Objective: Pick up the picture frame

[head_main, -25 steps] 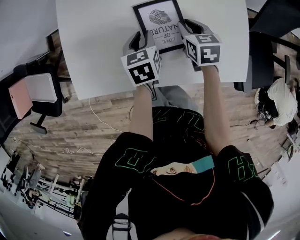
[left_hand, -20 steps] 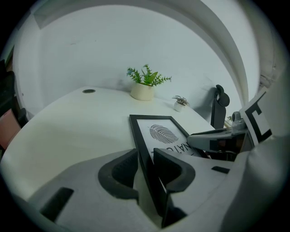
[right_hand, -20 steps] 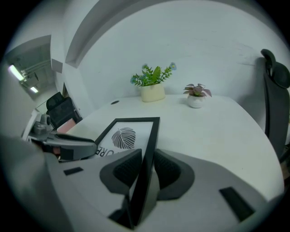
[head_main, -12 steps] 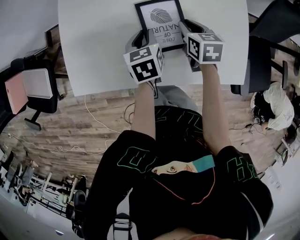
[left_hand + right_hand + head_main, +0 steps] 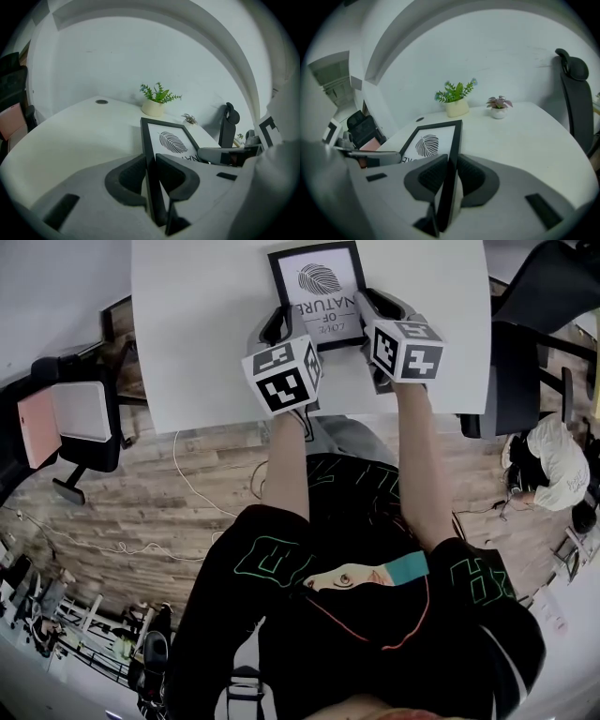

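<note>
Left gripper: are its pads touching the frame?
Touching. The left gripper view shows the frame edge between the left gripper's closing jaws, with both pads pressed against it and no gap visible.

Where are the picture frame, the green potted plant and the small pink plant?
picture frame [image 5: 317, 289], head view, on the leaf print at its centre.
green potted plant [image 5: 456, 108], right gripper view, on its cream pot.
small pink plant [image 5: 498, 113], right gripper view, on its white pot.
</note>
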The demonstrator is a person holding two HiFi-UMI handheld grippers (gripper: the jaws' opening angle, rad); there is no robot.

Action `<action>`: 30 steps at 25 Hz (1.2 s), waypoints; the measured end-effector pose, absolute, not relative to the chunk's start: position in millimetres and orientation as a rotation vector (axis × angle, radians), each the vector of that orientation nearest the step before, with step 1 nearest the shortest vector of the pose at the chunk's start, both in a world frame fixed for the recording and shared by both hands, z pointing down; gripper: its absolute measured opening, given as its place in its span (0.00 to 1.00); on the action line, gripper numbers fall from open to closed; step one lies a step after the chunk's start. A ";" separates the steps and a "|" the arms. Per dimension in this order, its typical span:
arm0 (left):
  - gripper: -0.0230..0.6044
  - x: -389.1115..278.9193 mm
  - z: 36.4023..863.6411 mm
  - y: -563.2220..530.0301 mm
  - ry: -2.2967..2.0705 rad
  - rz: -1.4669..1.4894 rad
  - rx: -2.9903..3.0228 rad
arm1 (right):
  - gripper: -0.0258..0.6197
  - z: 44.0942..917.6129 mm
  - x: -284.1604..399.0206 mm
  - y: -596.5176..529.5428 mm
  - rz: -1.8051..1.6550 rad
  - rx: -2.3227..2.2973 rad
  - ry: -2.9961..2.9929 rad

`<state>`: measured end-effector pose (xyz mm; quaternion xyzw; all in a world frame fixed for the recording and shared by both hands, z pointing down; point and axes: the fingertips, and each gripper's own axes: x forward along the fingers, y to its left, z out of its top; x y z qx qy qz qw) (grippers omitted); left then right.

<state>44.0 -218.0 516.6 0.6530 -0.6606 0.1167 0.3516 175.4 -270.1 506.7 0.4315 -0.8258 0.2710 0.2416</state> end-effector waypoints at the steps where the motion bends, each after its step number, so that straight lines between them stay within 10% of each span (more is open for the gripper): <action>1: 0.15 42.5 512.7 -218.9 -1.712 0.298 1.699 | 0.15 502.6 174.3 -270.3 0.736 1.190 -2.264; 30: 0.15 34.3 349.9 -249.5 -1.864 0.153 2.013 | 0.15 338.9 170.1 -288.4 0.443 1.380 -2.535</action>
